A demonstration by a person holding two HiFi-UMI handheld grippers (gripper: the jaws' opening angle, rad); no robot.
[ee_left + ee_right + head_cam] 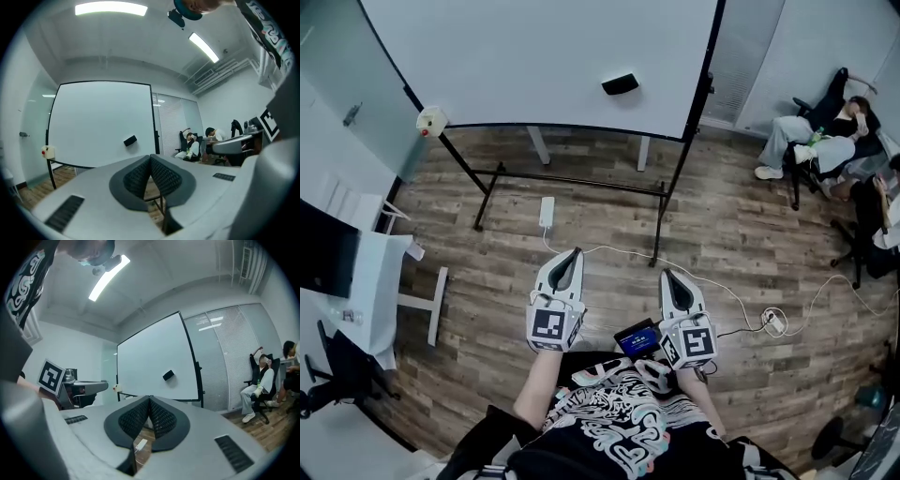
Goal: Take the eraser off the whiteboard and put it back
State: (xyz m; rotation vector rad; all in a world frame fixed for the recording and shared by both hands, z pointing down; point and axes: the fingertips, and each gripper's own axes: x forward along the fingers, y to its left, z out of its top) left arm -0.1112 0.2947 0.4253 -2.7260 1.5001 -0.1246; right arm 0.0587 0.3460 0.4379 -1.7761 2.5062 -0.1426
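Observation:
A black eraser (620, 83) sticks to the white whiteboard (534, 56) on its right half, and shows too as eraser (130, 140) and eraser (168, 375) in the gripper views. My left gripper (565, 265) and right gripper (674, 285) hang side by side over the wooden floor, well short of the board, both pointing level at it. Each has its jaws shut tip to tip with nothing between them, as the left gripper (150, 158) and right gripper (149, 399) views show.
The whiteboard stands on a black wheeled frame (572, 180). A white power strip (547, 212) and cable (741, 305) lie on the floor. A desk (370, 281) stands at left. A seated person (816, 136) in a chair is at the far right.

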